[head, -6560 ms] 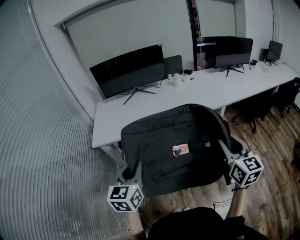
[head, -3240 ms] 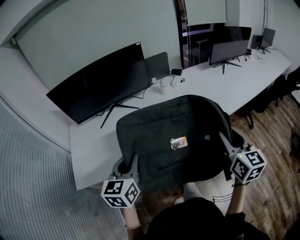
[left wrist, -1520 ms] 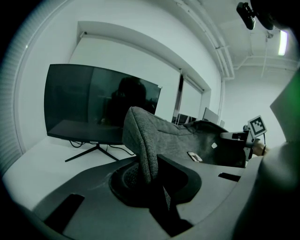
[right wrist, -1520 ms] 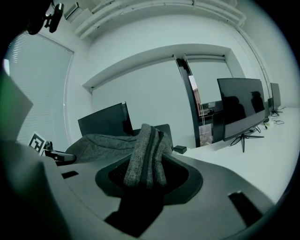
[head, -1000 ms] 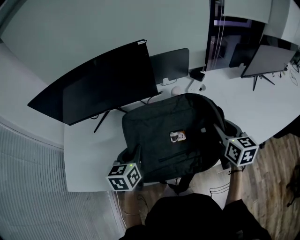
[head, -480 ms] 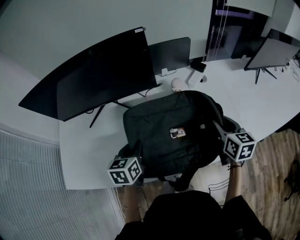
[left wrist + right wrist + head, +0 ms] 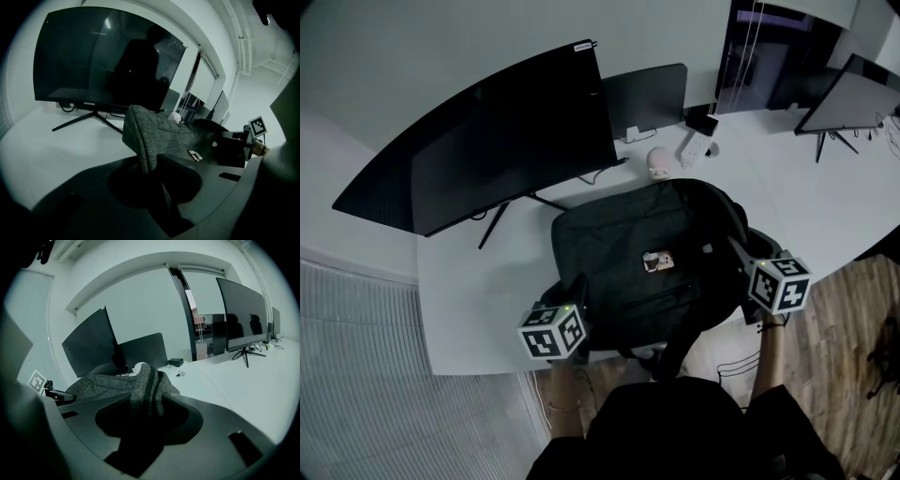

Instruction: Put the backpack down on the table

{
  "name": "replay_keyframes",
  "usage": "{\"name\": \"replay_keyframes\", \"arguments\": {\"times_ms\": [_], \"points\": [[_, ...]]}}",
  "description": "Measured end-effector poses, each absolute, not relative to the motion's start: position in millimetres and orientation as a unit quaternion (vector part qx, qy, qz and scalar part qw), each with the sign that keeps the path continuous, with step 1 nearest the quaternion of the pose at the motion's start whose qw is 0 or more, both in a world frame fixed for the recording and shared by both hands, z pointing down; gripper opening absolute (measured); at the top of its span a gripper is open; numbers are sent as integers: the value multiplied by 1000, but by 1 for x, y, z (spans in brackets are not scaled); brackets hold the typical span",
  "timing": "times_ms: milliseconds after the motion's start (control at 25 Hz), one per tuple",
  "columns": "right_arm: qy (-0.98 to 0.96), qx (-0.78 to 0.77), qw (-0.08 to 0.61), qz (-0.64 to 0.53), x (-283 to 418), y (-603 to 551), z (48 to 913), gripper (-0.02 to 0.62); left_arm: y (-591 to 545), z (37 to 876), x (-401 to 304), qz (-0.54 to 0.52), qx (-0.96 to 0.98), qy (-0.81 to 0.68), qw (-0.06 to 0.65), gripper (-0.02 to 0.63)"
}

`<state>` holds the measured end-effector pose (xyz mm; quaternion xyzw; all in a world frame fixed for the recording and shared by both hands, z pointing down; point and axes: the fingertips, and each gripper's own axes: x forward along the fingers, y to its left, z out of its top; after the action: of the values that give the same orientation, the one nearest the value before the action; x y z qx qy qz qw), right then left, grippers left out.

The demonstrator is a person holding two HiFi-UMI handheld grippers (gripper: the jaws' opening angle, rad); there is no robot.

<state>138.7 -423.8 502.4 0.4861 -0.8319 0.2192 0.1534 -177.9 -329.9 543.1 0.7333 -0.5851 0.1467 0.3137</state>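
Observation:
A dark grey backpack with a small tag on its front lies flat over the near part of the white table. Its lower edge reaches past the table's front edge and a strap hangs down there. My left gripper holds the bag's left edge. A fold of grey fabric rises out of the left gripper. Those jaws have just been opening slightly, with the fabric still between them. My right gripper is shut on the bag's right side. A thick bunch of fabric fills the right gripper.
A big curved monitor stands behind the bag on a thin-legged stand, with a smaller dark screen beside it. A small white object and a black box lie just beyond the bag. Wooden floor shows at the right.
Both grippers and the backpack have come down onto the table's near part. The bag now lies flatter and closer to the small white object.

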Motion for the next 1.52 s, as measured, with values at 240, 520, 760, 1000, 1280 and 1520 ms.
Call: {"name": "replay_keyframes", "arguments": {"times_ms": [240, 520, 760, 1000, 1280, 1520], "points": [[-826, 488, 167, 227, 140, -430, 513, 152, -335, 553, -180, 151, 732, -580, 324, 61], [-816, 492, 185, 238, 144, -434, 527, 152, -339, 564, -184, 157, 726, -575, 344, 86], [-806, 497, 198, 252, 149, -437, 541, 159, -342, 573, -186, 163, 718, -574, 358, 120], [-795, 499, 211, 271, 153, -439, 553, 168, -344, 579, -189, 182, 706, -577, 368, 153], [-780, 511, 228, 279, 159, -441, 565, 189, -347, 586, -193, 194, 694, -583, 376, 190], [-775, 527, 239, 254, 164, -442, 563, 208, -348, 587, -196, 203, 687, -591, 370, 219]]}}
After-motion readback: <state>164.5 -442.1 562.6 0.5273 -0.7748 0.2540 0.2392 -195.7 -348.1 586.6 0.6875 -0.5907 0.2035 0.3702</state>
